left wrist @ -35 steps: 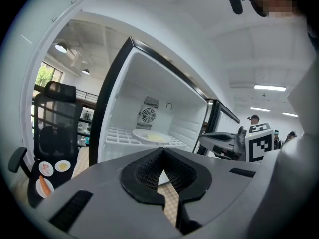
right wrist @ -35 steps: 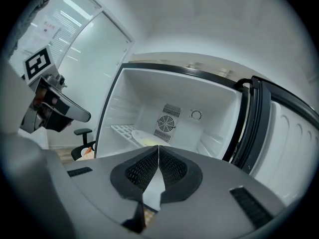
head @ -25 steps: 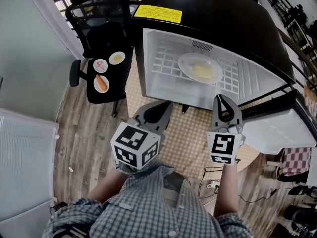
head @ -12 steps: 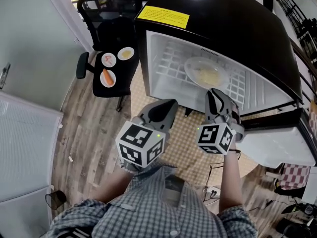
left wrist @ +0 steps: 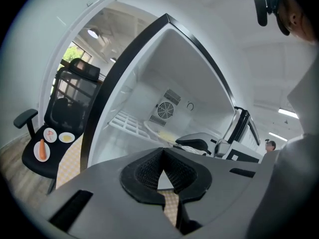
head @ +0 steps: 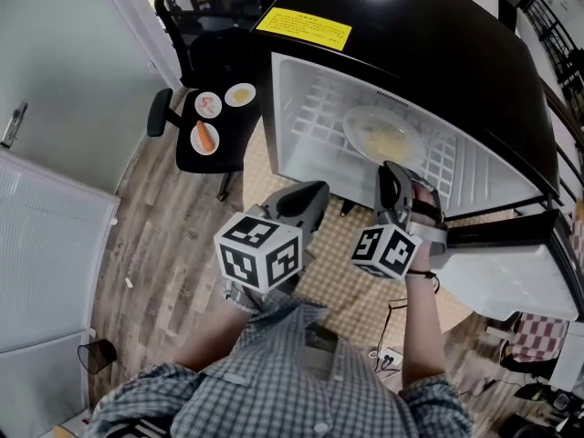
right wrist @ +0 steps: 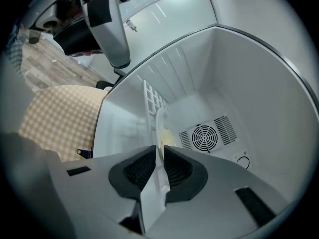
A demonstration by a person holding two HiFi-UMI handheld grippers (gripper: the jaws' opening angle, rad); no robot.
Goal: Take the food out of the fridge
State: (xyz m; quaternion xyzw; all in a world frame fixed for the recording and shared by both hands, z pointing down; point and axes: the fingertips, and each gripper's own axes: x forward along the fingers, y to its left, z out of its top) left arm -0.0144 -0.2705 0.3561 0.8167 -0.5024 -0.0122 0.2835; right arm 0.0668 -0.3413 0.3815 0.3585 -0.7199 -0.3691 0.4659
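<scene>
The black-topped fridge (head: 438, 53) stood open, its white inside facing the person, its door (head: 511, 267) swung out to the right. Only the head view took in the fridge's dark top with the yellow label (head: 304, 28), and the checked mat (head: 356, 267) on the floor in front of the opening. Left of the fridge stood a black office chair (head: 214, 67) that carried three small plates on its seat, one of them holding a carrot (head: 206, 137). The left gripper view also caught that chair, past the fridge's left edge.

The left tool (head: 304, 196) hung in front of the fridge, outside the opening, with its pads together and nothing between them; its own view showed only a small gap above the touching tips. The right tool (head: 394, 170) reached into the fridge mouth, rolled onto its side. From the head view its body covered the near rim of the plate (head: 379, 126), so the grip could not be read there. The right gripper view showed it: the plate ran edge-on into the narrow slot between the pads, which looked clamped on the rim. The plate, with pale yellow food (head: 388, 140), sat on the wire shelf (head: 315, 121) inside the fridge, in front of the round fan grille (right wrist: 204, 136) in the back wall.
</scene>
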